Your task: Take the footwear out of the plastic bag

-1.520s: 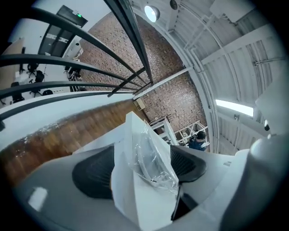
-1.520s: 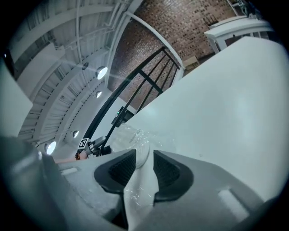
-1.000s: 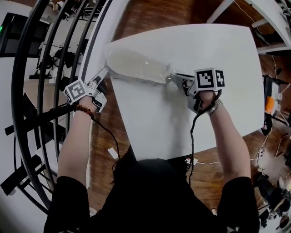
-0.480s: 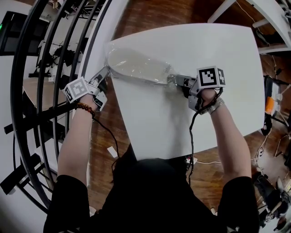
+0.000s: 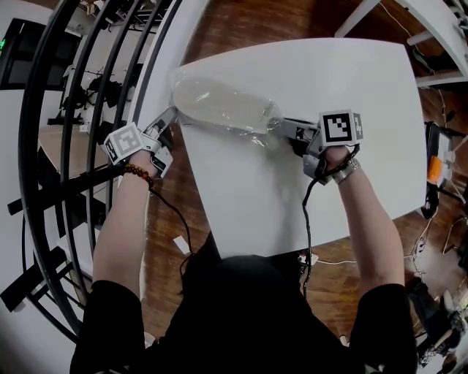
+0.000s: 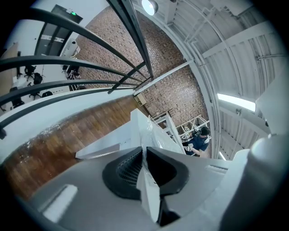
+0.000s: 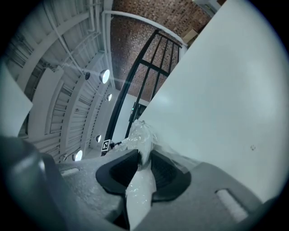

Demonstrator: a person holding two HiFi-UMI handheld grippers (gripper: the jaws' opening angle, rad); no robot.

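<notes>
A clear plastic bag (image 5: 252, 117) lies on the far left part of the white table (image 5: 292, 197) with a pale, flat piece of footwear (image 5: 212, 101) inside. My left gripper (image 5: 172, 114) is at the bag's left end by the table edge. In the left gripper view its jaws have just closed on a thin edge of the bag's film (image 6: 145, 180). My right gripper (image 5: 280, 128) is at the bag's right end. In the right gripper view its jaws have just been closing, and the pads pinch the bunched plastic (image 7: 141, 144).
Black curved railings (image 5: 44, 146) run down the left beside the table. Wooden floor (image 5: 241, 22) shows beyond the far edge. A black cable (image 5: 308, 219) trails from the right gripper across the table. White frames (image 5: 431, 29) stand at the far right.
The right gripper has edged slightly right, and the bag's right end looks more gathered toward it. The left gripper has hardly moved.
</notes>
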